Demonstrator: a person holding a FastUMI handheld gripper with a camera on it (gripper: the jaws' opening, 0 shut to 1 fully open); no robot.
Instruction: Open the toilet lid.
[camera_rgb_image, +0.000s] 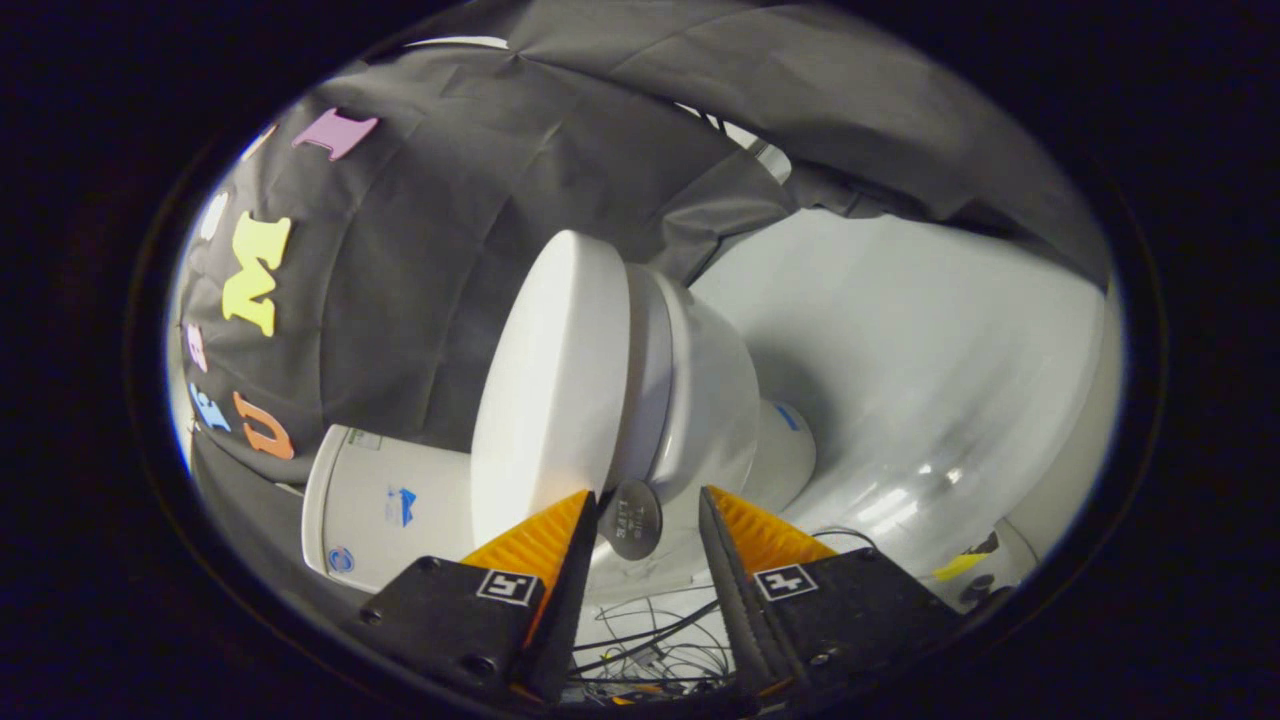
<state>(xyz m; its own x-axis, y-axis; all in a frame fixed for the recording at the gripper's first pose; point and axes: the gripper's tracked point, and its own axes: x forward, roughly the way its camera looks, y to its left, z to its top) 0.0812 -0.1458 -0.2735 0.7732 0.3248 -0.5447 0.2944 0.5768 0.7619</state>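
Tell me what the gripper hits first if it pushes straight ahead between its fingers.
Probably the round grey tab at the toilet lid edge: it sits just ahead of the open gripper, between the fingers. The lid and bowl lie right behind it; depth is hard to judge.

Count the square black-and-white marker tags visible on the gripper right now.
2. One tag sits on the black base of the finger nearest the toilet lid; the other tag sits on the opposite finger's base. The gripper is open. More may be hidden.
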